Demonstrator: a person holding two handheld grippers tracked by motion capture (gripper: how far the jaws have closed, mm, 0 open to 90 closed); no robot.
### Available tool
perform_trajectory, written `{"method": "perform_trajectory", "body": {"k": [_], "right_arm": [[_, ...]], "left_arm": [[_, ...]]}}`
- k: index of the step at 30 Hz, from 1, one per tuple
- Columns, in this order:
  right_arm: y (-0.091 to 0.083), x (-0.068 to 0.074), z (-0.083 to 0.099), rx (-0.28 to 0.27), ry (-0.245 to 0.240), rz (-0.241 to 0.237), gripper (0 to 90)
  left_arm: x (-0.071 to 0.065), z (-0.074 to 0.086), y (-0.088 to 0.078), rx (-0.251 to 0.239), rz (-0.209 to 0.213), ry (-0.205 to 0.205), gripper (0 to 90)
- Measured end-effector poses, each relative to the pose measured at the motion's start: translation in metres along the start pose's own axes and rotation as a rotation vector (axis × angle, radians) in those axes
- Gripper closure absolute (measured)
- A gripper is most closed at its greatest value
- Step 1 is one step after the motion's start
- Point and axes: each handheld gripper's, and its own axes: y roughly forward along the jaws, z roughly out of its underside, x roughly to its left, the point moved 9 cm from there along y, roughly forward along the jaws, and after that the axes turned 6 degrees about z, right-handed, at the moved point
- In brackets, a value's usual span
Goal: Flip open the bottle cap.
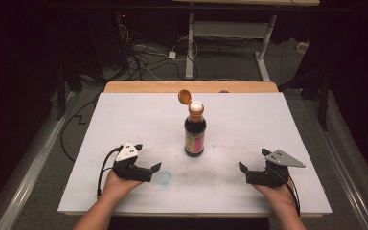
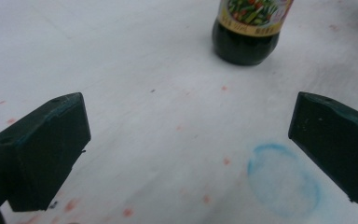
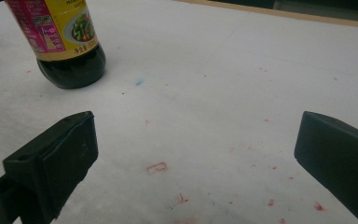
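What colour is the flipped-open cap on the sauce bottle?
Orange-brown. The cap hangs open beside the bottle neck, best seen in the high view.

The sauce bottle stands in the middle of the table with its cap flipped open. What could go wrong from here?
1. The bottle is tall and narrow, with its flip cap hanging open. A sideways bump from the left gripper or the right gripper could tip it, and dark sauce would probably spill over the white table.
2. Both grippers are open and empty, apart from the bottle. A grip high at the neck might make it swing or slip.
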Motion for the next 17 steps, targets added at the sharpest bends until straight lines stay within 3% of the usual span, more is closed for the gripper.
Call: {"method": "perform_trajectory", "body": {"k": [1,3,5,10,17], "right_arm": [[-0.0008,-0.0001,0.0000,-0.003,-0.005,0.001,0.1],[-0.0019,-0.0003,0.0008,-0.004,-0.008,0.002,0.1],[-0.0026,-0.0012,0.0002,-0.012,-0.009,0.005,0.1],[-0.0005,-0.0009,-0.0001,-0.015,-0.009,0.005,0.1],[-0.0002,-0.0015,0.0002,-0.017,-0.006,0.010,0.1]], "left_arm": [[0.0040,0.0023,-0.0032,0.008,-0.010,0.011,0.0],[0.0091,0.0033,-0.0061,0.004,-0.010,-0.009,0.0],[0.0079,-0.0005,-0.0073,-0.019,0.005,-0.017,0.0],[0.0063,0.0026,-0.0069,-0.022,-0.005,0.019,0.0],[0.0063,0.0015,-0.0082,-0.037,-0.008,0.024,0.0]]}}
